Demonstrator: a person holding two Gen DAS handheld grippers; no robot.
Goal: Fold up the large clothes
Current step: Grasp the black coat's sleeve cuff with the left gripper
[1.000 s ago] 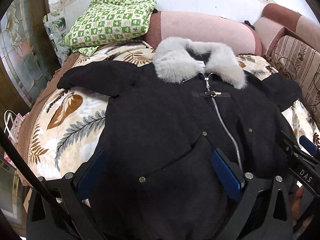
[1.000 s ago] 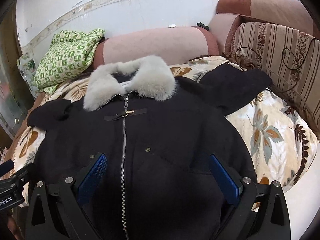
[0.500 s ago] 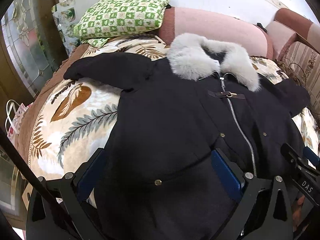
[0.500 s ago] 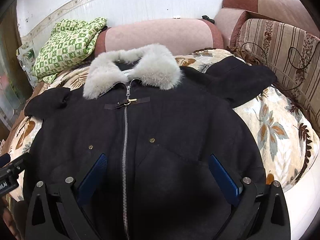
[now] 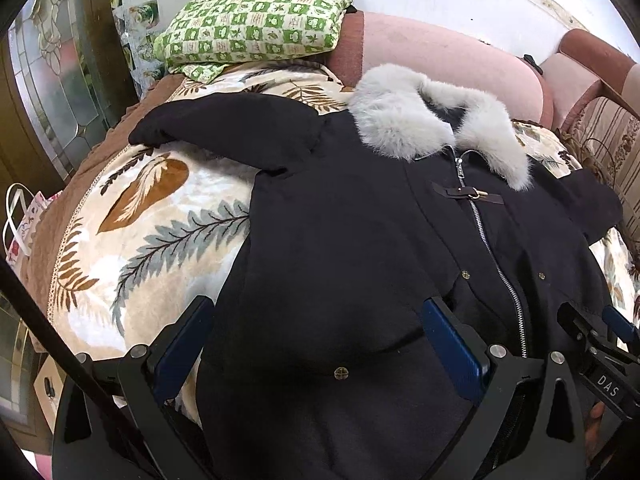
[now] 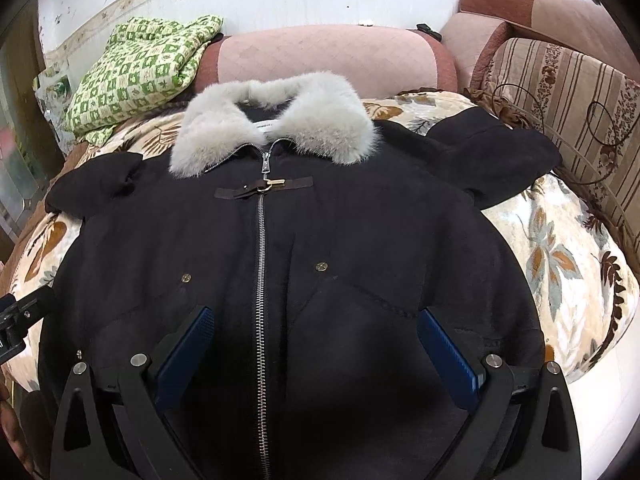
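1. On the leaf-print blanket (image 5: 132,248) that covers the sofa (image 6: 320,60), a black coat (image 6: 320,240) lies face up, spread flat, its grey fur collar (image 6: 272,124) toward the pink backrest and its hem toward both grippers.
2. Its zip (image 6: 260,280) is closed along the front as far as it shows, with a small brown strap and brass clasp (image 6: 264,188) fastened across it just below the collar.
3. Both sleeves lie out to the sides; the one on the left (image 5: 224,128) rests on the blanket, its cuff near the brown edge.
4. Over the lower left part of the coat, the left gripper (image 5: 316,344) hangs with its blue-padded fingers (image 5: 452,344) spread wide, nothing between them but coat beneath.
5. Over the zip and the lower right panel, the right gripper (image 6: 316,348) is likewise spread apart, empty.
6. At the far left corner, a green checked cloth (image 5: 256,16) sits bundled on the backrest.
7. Beside the sofa's left edge stands a white-handled paper bag (image 5: 24,220); what is inside I cannot tell.
8. To the right, a striped cushion (image 6: 568,92) leans near the right sleeve.
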